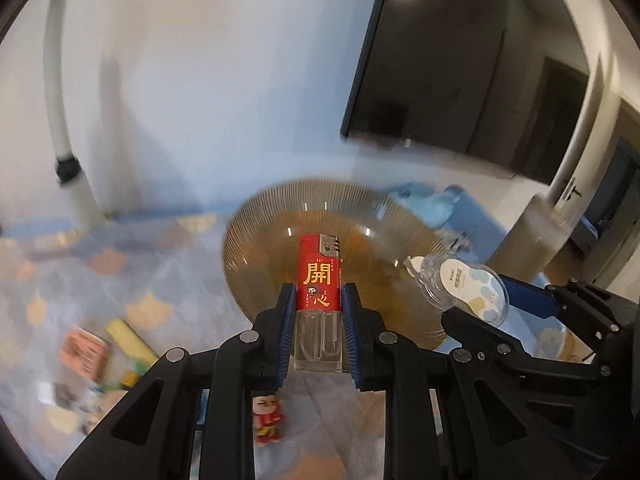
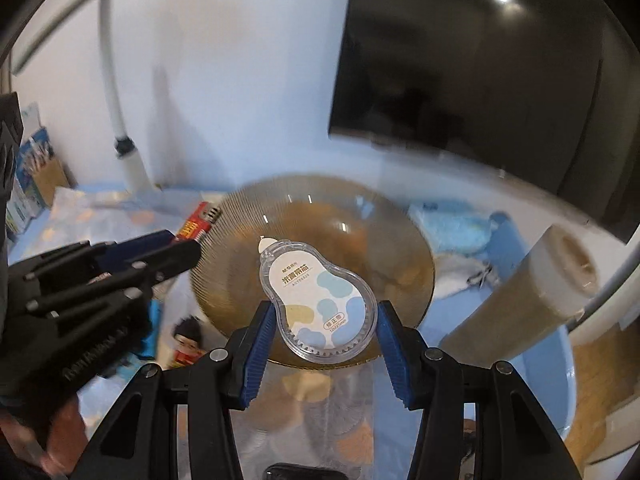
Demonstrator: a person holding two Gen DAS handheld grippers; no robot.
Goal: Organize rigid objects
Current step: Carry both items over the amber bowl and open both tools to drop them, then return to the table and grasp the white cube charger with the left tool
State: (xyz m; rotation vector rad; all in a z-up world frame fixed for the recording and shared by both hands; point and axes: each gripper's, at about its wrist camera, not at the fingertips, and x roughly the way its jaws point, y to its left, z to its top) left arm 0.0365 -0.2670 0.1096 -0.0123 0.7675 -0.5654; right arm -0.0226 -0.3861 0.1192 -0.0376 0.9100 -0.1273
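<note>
Left gripper (image 1: 319, 312) clamped around lighter (image 1: 319, 280), above bowl (image 1: 264, 224)

The left gripper (image 1: 318, 312) is clamping a lighter (image 1: 319, 280) upright between its blue pads at the lower centre of its view, while the right gripper (image 2: 326, 320) is pinching a correction tape (image 2: 320, 300) at lower centre, both pointing forward side by side.
</note>
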